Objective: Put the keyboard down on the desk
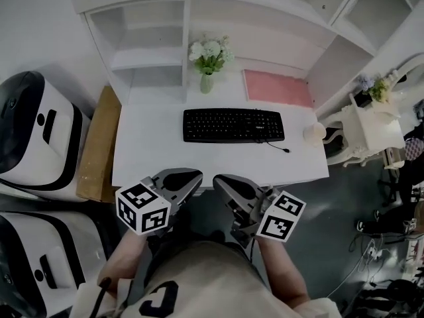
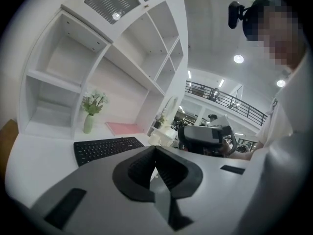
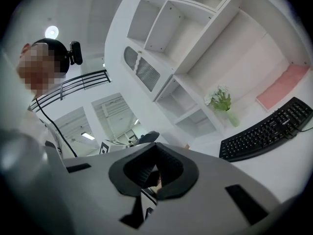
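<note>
The keyboard [image 1: 233, 125] is black and lies flat on the white desk [image 1: 152, 158], with its long side parallel to the front edge. No gripper touches it.

Both grippers are on the person's side of the keyboard, well apart from it, at the front edge of the desk. The left gripper [image 1: 187, 179] is in front of the keyboard's left end, and the right gripper [image 1: 225, 185] is in front of its middle part. The two tips point toward each other and are close together.

In the left gripper view the jaws of the left gripper [image 2: 155, 148] are pressed together and nothing is between them. In the right gripper view the right gripper [image 3: 155, 146] shows the same: the jaws are closed together and hold nothing.

Behind the keyboard, near its left end, a vase [image 1: 209, 61] with white flowers stands upright. Behind its right part a pink mat [image 1: 277, 88] lies flat. Just beside the right end of the keyboard is a small round cream thing [image 1: 314, 132]; I cannot tell what it is. A thin cable [image 1: 278, 146] goes from the keyboard's front right corner over the desk. To the left of the keyboard, beyond the edge of the desk, there is a brown cardboard box [image 1: 98, 144].
</note>
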Available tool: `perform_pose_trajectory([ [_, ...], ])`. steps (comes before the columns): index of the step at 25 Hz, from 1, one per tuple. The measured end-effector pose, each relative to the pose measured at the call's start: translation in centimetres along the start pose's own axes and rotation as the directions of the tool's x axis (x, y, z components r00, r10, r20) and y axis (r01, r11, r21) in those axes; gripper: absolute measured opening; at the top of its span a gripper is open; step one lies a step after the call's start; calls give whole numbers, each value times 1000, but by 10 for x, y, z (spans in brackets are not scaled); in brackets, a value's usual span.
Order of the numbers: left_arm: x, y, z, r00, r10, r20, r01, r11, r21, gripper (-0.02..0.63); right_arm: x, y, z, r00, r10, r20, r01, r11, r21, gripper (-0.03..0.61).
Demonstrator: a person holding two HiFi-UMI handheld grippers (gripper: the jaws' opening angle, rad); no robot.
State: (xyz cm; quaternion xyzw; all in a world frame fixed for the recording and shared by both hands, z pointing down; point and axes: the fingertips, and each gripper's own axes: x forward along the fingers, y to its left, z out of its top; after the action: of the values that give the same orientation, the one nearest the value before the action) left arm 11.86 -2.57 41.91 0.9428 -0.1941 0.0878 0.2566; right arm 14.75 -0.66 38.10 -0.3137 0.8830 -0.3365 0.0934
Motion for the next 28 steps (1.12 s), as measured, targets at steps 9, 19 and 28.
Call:
perform_pose_trajectory([
  [9,44,-62,-15,999,21,-40,-20,999,26,14,-74,-7,-3,1000,7,16,-7,999,31,23],
  [19,53,-105,-34,992,122,-39,-122,992,16,14,-129,-2,-17,995,96,26,-98,986,134,23],
  [28,27,-116,-46,985,168,-33,-168,986,3,14,-125,27,-34,984,179,-5,-177,975,136,23],
])
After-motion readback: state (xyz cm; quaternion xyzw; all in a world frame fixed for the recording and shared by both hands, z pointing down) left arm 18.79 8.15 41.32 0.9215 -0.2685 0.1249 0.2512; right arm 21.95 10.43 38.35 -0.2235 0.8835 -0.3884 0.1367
